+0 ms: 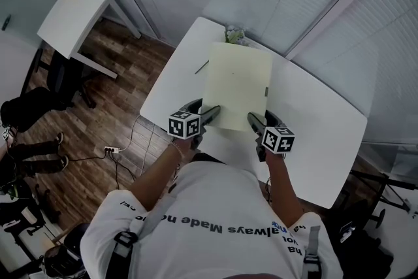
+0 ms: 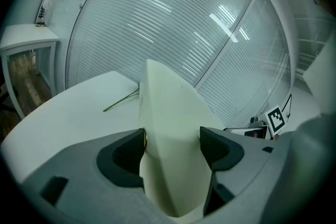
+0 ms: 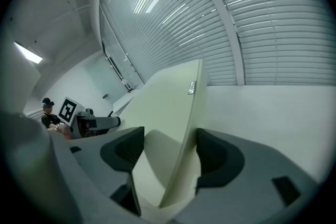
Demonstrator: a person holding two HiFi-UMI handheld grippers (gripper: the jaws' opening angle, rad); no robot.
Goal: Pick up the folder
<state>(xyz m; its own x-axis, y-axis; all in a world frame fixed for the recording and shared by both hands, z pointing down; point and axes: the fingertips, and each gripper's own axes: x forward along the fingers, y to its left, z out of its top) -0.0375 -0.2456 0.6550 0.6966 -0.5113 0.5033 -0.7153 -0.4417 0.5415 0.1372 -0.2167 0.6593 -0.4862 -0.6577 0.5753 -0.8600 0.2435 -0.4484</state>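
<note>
Gripping the pale folder (image 1: 236, 83) by its two near corners, both claws are drawn in narrow on it. The left gripper (image 1: 210, 113) has the 7 o'clock corner and the right gripper (image 1: 255, 119) the 5 o'clock one. In each gripper view the sheet runs up between the dark pads (one pad at its edge, the other over its face). The folder sits over the middle of the white table (image 1: 313, 121), slanting away from the top in the right gripper view. A thin green stalk (image 1: 202, 67) lies at its 10 o'clock, and a small plant (image 1: 235, 34) stands at 12.
</note>
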